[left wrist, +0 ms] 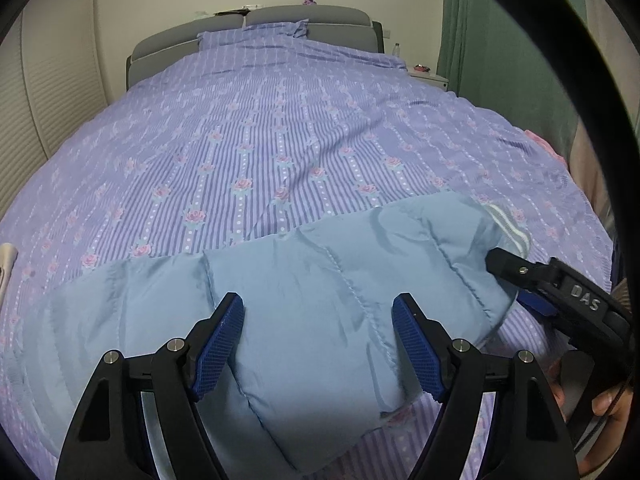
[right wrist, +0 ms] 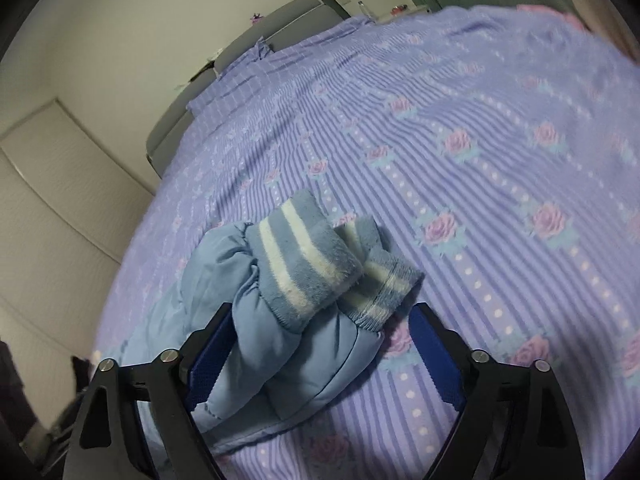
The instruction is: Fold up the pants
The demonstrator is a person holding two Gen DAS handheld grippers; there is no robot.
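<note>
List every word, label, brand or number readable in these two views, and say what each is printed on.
"DAS": raised letters on the black body of the right tongs, seen at the right edge of the left wrist view; more letters may lie before it, out of sight.
Nothing else is readable: the padded blue pants, their striped cuffs and the floral bedspread carry no text, and the items by the headboard are too small.

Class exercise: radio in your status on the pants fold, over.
Left gripper open over light blue padded pants. Right gripper open around their striped knit cuffs. Purple floral bedspread bare ahead.
</note>
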